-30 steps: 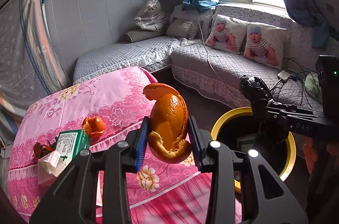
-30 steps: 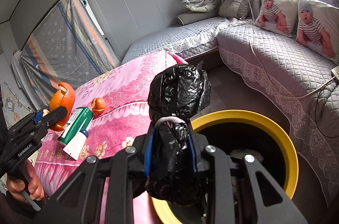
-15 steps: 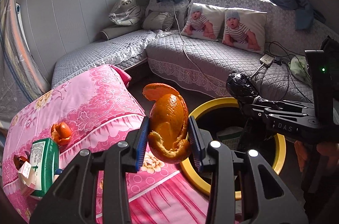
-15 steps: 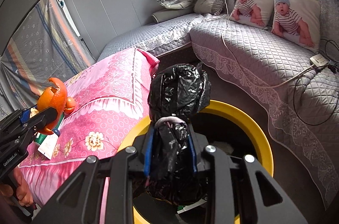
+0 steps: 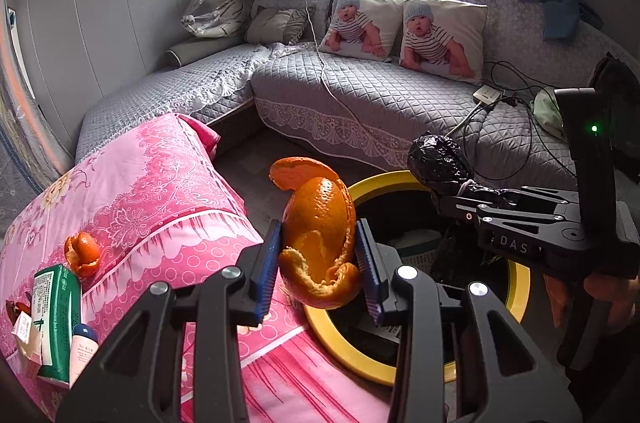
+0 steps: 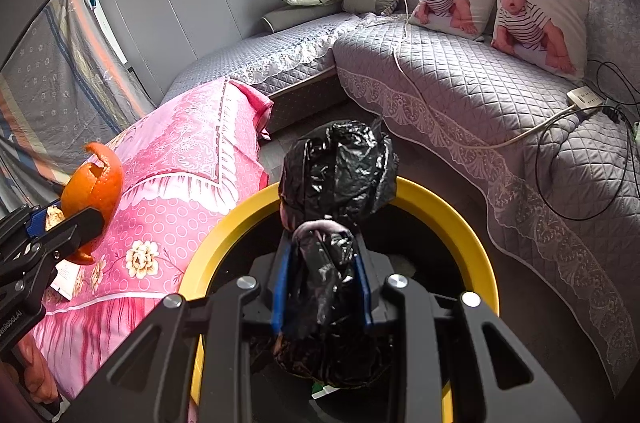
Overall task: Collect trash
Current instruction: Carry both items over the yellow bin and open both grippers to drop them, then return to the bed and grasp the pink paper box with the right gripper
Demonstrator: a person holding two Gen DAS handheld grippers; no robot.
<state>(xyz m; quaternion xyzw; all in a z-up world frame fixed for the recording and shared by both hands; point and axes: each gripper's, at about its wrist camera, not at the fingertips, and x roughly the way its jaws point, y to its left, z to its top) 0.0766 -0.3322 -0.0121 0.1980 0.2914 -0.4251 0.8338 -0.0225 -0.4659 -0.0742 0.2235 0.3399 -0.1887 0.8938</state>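
Note:
My left gripper (image 5: 318, 263) is shut on a large orange peel (image 5: 320, 235) and holds it in the air beside the near-left rim of the yellow-rimmed trash bin (image 5: 384, 179). My right gripper (image 6: 322, 279) is shut on a tied black plastic bag (image 6: 338, 175) and holds it over the bin's open mouth (image 6: 460, 219). The bag also shows in the left wrist view (image 5: 438, 161), and the peel in the right wrist view (image 6: 94, 183). Paper trash lies inside the bin.
A pink floral-covered table (image 5: 152, 199) holds a second orange peel (image 5: 82, 255), a green box (image 5: 54, 307) and a small tube (image 5: 82, 343). A grey quilted corner sofa (image 5: 360, 91) with baby-print pillows, cables and a power strip (image 5: 486, 93) stands behind the bin.
Both grippers have moved away from the pink table toward the bin. The black bag now hangs over the bin's mouth and the peel is at its rim. Both grips are unchanged.

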